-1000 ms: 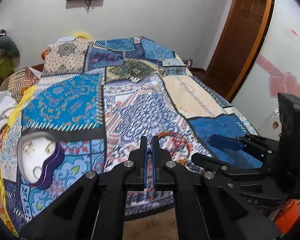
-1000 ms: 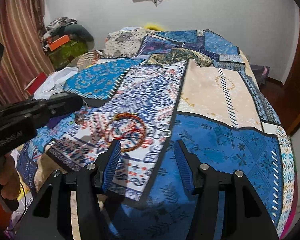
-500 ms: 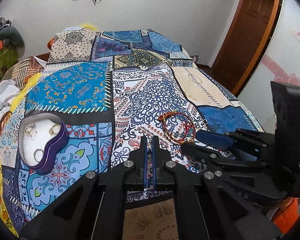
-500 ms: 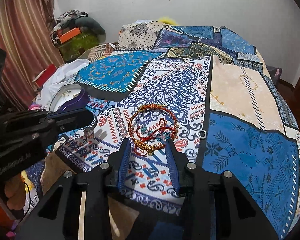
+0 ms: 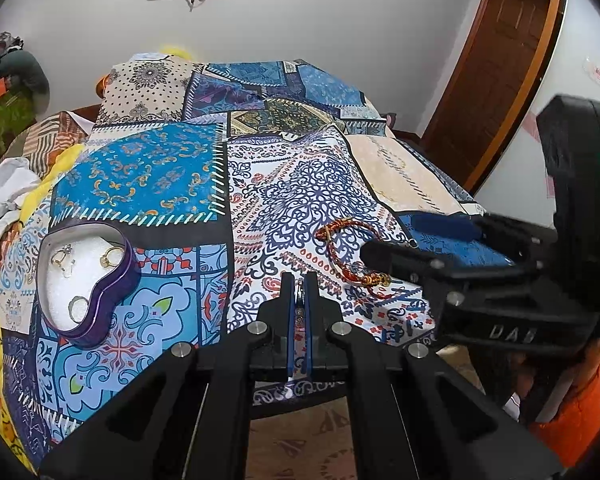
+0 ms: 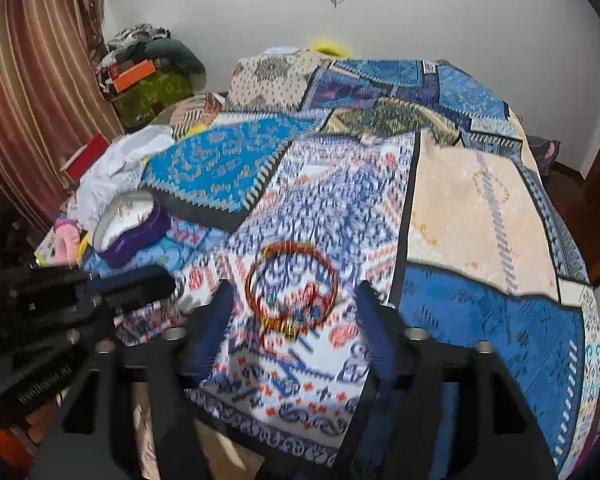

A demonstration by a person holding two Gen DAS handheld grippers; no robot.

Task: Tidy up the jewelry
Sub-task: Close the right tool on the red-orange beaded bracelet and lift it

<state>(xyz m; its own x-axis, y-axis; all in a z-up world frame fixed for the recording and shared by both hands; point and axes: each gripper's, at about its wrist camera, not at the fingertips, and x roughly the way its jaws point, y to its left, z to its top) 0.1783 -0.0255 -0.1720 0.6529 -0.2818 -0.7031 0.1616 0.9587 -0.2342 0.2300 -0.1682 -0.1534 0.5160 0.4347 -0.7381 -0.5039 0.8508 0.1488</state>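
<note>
A red and orange beaded bracelet (image 6: 290,318) lies on the patterned bedspread (image 6: 480,208), directly between the blue pads of my right gripper (image 6: 296,312). Its jaws are opening and the pads stand clear of the bracelet. In the left wrist view the same bracelet (image 5: 352,256) lies just left of the right gripper (image 5: 412,240). My left gripper (image 5: 299,282) is shut on a small silver piece (image 5: 299,304) pinched between its pads. A purple heart-shaped tin (image 5: 120,284) with white foam holds a gold ring (image 5: 112,256) and two silver ones, to the left.
The bed's near edge runs just below both grippers, with a patterned floor mat (image 5: 308,440) under it. Heaped clothes (image 6: 148,60) and a striped curtain (image 6: 32,80) stand on the left, white cloth (image 6: 116,164) beside the tin (image 6: 140,232). A wooden door (image 5: 496,60) is on the right.
My right gripper moved forward over the bracelet, narrowed around it, then spread wide again; the bracelet still lies on the spread. The left gripper stayed shut on its piece.
</note>
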